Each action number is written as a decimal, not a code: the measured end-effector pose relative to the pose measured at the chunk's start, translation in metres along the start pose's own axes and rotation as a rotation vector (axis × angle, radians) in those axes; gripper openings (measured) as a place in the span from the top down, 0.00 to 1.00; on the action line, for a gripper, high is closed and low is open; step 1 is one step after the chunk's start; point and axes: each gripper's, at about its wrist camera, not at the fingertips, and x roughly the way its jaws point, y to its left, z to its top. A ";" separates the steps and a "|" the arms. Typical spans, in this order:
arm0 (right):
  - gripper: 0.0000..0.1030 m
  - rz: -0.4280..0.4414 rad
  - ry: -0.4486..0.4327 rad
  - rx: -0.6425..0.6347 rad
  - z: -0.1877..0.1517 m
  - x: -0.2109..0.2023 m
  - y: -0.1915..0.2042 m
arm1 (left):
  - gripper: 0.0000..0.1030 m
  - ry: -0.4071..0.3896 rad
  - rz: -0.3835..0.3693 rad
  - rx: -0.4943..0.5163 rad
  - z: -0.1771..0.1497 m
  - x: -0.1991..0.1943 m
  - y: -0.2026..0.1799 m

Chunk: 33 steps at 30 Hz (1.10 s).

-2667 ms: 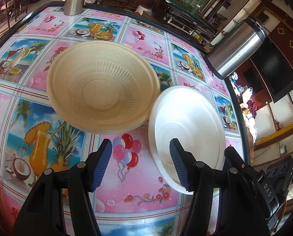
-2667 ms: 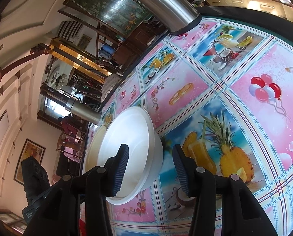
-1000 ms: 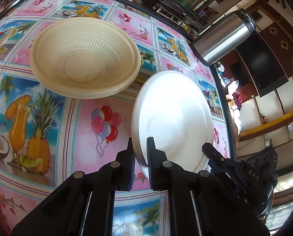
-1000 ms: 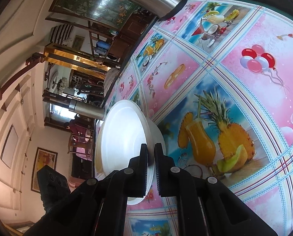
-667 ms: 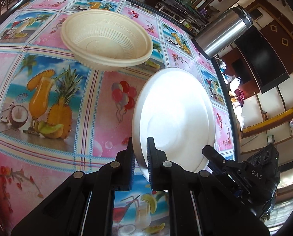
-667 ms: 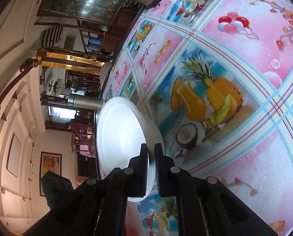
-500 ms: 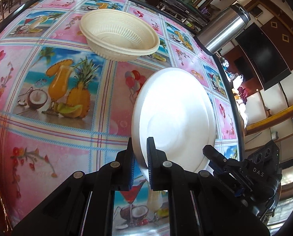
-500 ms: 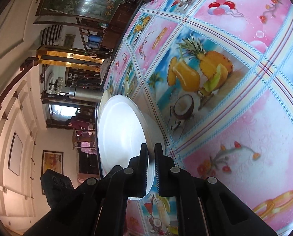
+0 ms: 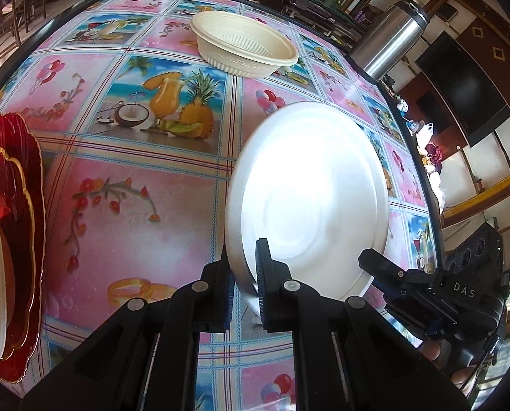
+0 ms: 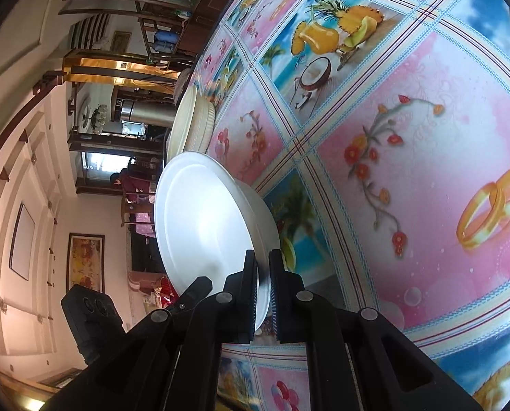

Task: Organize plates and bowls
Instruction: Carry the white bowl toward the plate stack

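Both claws clenched on the white bowl [image 9: 310,188] — left claw [image 9: 243,294], right claw [image 10: 262,294] — it's up off the surface [image 9: 135,205] now, swung away from the beige bowl [image 9: 244,48] toward the red plates [image 9: 22,205] — stacking next, probably.

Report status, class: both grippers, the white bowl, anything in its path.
Left gripper and right gripper shut on white bowl, tilted above table. Cream bowl sits beyond. Red plates at left edge.
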 end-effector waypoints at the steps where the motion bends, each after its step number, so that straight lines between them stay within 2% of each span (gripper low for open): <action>1: 0.93 0.000 0.003 -0.002 -0.003 0.000 0.000 | 0.91 -0.008 0.009 0.007 -0.003 -0.002 0.000; 15: 0.93 -0.010 0.034 -0.038 -0.021 0.010 0.002 | 0.90 -0.101 0.105 0.091 -0.027 -0.021 0.002; 33: 0.92 -0.031 0.052 -0.084 -0.033 0.034 0.022 | 0.88 -0.125 0.130 0.085 -0.043 -0.034 0.027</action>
